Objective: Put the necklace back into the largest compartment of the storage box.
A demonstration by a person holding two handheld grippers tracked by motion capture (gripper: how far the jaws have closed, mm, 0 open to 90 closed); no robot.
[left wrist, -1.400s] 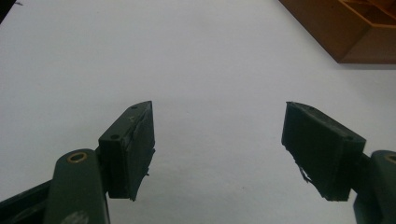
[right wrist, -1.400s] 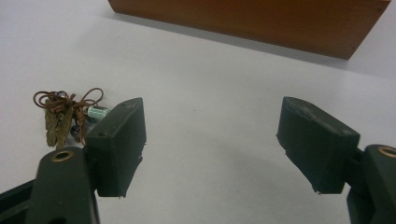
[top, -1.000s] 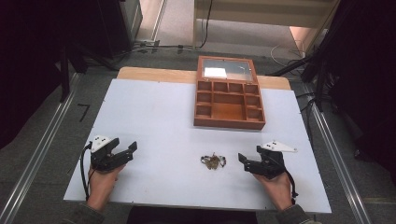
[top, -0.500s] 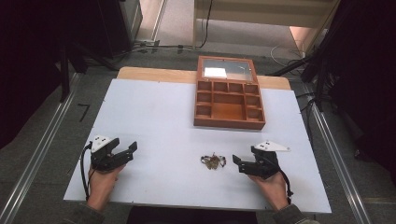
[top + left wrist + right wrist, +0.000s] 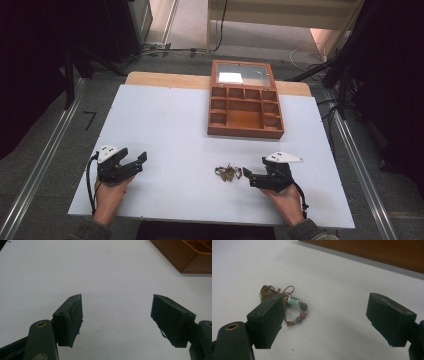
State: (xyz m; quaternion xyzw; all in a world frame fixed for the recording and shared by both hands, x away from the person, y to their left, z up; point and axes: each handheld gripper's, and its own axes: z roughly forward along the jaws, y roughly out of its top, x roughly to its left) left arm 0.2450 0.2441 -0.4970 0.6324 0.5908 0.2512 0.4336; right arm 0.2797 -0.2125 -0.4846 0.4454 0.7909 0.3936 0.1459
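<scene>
In the lower centre of the high view a small tangle of beaded cord [image 5: 227, 173] lies on the white table [image 5: 165, 125], just left of the right gripper [image 5: 248, 175]. That gripper's jaws are spread wide and hold nothing — in the right gripper view the beaded cord [image 5: 287, 303] sits at centre left, partly behind the left-hand jaw. The left gripper [image 5: 136, 161], at lower left, is likewise spread over bare table. A wooden compartment box [image 5: 245, 105] stands at upper centre, well apart.
</scene>
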